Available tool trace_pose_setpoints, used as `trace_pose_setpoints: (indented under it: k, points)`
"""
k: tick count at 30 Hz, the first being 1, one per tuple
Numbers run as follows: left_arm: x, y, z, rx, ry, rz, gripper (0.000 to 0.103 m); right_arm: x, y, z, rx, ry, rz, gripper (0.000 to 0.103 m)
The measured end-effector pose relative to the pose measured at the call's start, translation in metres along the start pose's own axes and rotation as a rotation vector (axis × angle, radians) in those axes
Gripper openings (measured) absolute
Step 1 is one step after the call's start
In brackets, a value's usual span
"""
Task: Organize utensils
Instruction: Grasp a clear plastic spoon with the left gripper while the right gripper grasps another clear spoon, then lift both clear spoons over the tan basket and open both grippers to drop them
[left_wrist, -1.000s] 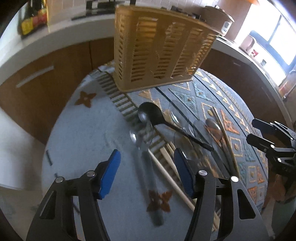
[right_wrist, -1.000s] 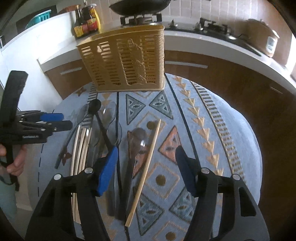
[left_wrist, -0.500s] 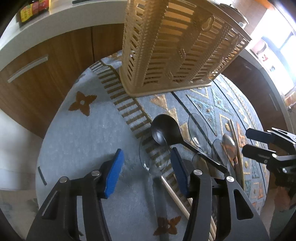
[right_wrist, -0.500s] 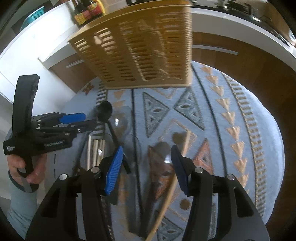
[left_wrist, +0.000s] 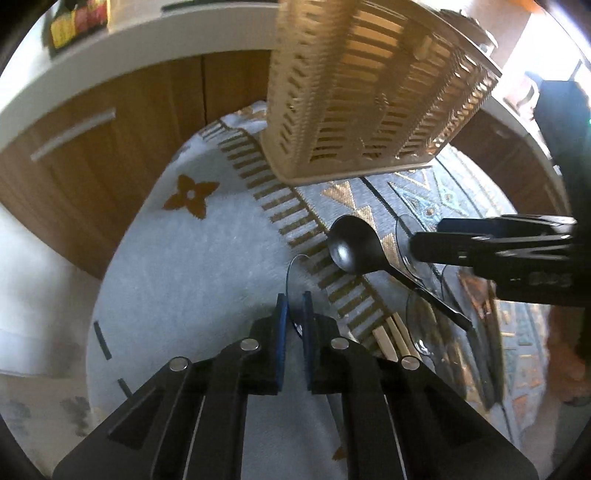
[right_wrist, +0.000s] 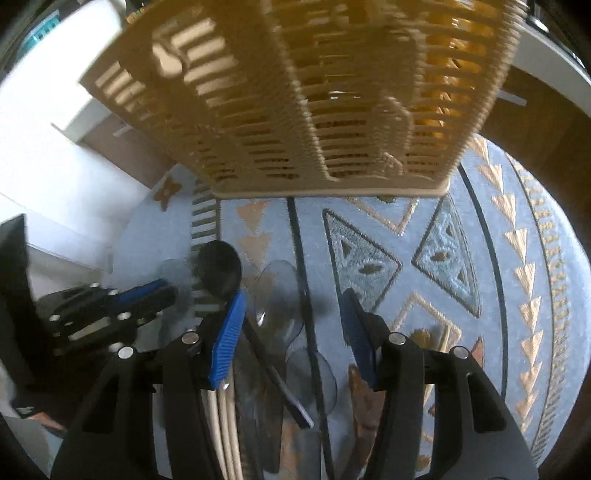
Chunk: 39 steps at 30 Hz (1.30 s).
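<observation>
A: Where's the left gripper (left_wrist: 293, 314)?

B: Low over the cloth (left_wrist: 192, 266), on the near side of the basket (left_wrist: 362, 96). Its blue pads are pressed nearly together, pinching the clear spoon (left_wrist: 295, 275) on edge.

A: And the right gripper (right_wrist: 291, 332)?

B: Pointing toward the basket, jaws spread wide, holding nothing. It hovers above the pile lying short of the basket: black spoon (right_wrist: 221, 269), more clear spoons (right_wrist: 277, 291), chopsticks (right_wrist: 221, 424).

A: The basket itself?

B: Upright on the cloth, beyond both grippers.

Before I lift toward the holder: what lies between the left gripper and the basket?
Left wrist view: only patterned cloth between left gripper, shut on a clear spoon, and basket.
</observation>
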<state>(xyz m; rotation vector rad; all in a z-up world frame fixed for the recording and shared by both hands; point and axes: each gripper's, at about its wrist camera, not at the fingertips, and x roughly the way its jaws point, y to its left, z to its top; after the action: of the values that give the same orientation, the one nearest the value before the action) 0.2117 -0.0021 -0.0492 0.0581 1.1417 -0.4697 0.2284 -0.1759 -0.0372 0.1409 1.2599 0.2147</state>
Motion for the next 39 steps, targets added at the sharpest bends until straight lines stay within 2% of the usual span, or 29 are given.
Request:
trace_pose_setpoints:
  k: [2,5,9,10,14,15,19,22,23,25,27,30,34,39]
  points:
    - [-0.001,0.006,-0.001,-0.014,0.005,-0.031,0.006,0.007,0.007,0.004,-0.01,0.01,-0.017,0.044]
    - [-0.003,0.013,-0.001,-0.032,0.002,-0.049,0.006,0.014,0.019,0.008,-0.031,0.007,-0.07,0.044]
    - [-0.005,0.022,0.003,-0.056,-0.022,-0.051,0.036,0.025,0.039,0.007,-0.083,0.009,-0.148,0.044]
    - [-0.006,0.025,0.003,-0.068,-0.028,-0.063,0.04,0.027,0.044,0.006,-0.092,0.009,-0.162,0.044]
    - [-0.001,0.021,0.005,-0.068,-0.02,-0.079,0.042,0.034,0.056,0.004,-0.135,0.001,-0.228,0.031]
    - [0.001,0.017,0.005,-0.061,-0.014,-0.071,0.043,0.036,0.056,0.003,-0.13,0.004,-0.22,0.031]
    - [0.01,-0.006,0.008,0.004,-0.009,0.043,0.049,0.028,0.04,-0.004,-0.119,0.006,-0.198,0.031]
    - [0.014,-0.016,0.009,0.027,-0.001,0.12,0.049,0.019,0.024,-0.009,-0.119,-0.003,-0.178,0.031]
    - [0.015,-0.019,0.01,0.033,-0.002,0.145,0.047,0.016,0.021,-0.011,-0.124,-0.011,-0.167,0.031]
    - [0.014,-0.021,0.009,0.044,-0.013,0.191,0.033,0.004,0.013,-0.017,-0.132,-0.033,-0.137,0.031]
    - [0.011,-0.017,0.007,0.026,-0.026,0.161,0.032,-0.004,0.009,-0.024,-0.139,-0.068,-0.1,0.03]
    - [0.0,-0.005,0.0,-0.039,-0.099,0.074,0.032,-0.021,-0.004,-0.033,-0.13,-0.129,-0.028,0.031]
    - [-0.024,-0.002,-0.012,-0.07,-0.226,0.03,0.032,-0.049,-0.022,-0.045,-0.135,-0.238,0.042,0.031]
    - [-0.059,-0.01,-0.028,-0.065,-0.384,0.01,0.032,-0.084,-0.032,-0.076,-0.195,-0.381,0.126,0.031]
